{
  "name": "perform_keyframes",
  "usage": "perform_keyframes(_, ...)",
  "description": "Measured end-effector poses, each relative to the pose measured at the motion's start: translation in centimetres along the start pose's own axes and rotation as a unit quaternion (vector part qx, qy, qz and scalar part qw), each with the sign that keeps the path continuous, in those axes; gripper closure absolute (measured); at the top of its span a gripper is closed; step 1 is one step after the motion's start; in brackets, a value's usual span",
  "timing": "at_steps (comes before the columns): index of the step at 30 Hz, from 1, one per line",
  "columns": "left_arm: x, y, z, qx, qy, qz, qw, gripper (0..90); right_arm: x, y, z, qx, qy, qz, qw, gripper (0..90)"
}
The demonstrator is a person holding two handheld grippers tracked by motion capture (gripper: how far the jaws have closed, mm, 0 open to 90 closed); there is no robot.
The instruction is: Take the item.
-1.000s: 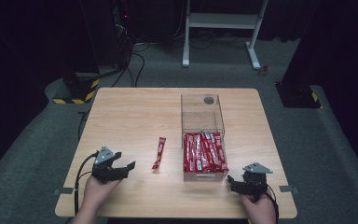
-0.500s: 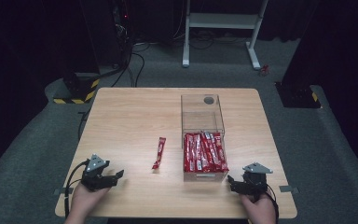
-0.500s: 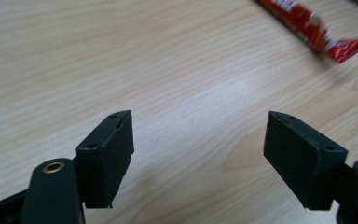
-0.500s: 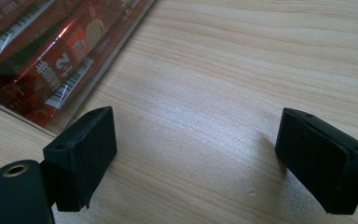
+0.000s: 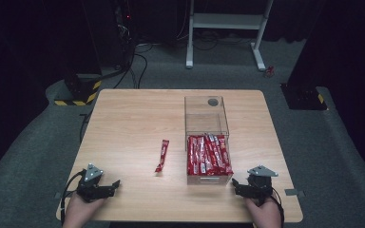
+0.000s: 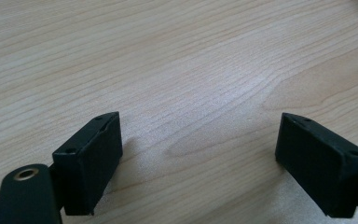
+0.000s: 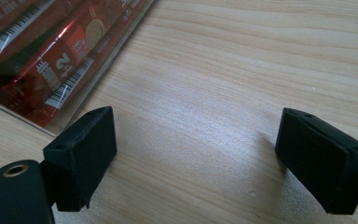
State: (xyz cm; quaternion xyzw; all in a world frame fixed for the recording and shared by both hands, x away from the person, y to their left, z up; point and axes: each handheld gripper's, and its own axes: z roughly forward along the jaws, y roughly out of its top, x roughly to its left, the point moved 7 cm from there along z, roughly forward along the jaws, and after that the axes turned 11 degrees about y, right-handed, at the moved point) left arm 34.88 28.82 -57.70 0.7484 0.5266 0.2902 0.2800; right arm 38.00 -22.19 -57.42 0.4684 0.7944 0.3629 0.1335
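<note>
- The light wooden counter (image 5: 133, 123) stands on grey carpet, with dark equipment and a white metal frame (image 5: 228, 28) on the floor beyond its far edge.
- A clear plastic rectangular box (image 5: 207, 137) sits right of the counter's middle, its long side running away from the person. Its near half is packed with red foil snack packets (image 5: 208, 154) lying side by side; the far half looks bare, with a small round dark mark (image 5: 213, 102) near its far end.
- One loose red foil snack packet (image 5: 162, 155) lies flat on the bare wood just left of the box, apart from it, its length running roughly front to back.
- The left tongs (image 5: 105, 188), black with a grey three-cornered plate on top, are held in the person's left hand (image 5: 78, 211) at the near-left corner of the counter, well away from the loose packet.
- In the left gripper view the left tongs (image 6: 198, 158) are spread wide, the two black jaws far apart, with bare wood grain between them and nothing held.
- The right tongs (image 5: 240, 186) rest low at the near-right corner in the person's right hand (image 5: 264, 213), just beside the box's near-right corner.
- In the right gripper view the right tongs (image 7: 196, 158) are likewise spread wide and hold nothing; the box's clear wall and the packets inside it (image 7: 42, 51) lie at the upper left, near the left-hand jaw.
</note>
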Motion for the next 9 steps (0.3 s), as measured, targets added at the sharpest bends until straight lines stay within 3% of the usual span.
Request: perform_keyframes(9, 0.01, -0.03, 0.00, 0.000, -0.003, -0.001, 1.0000, 13.4, 0.00, 0.00, 0.00, 0.000, 0.000, 0.000, 1.0000, 12.3)
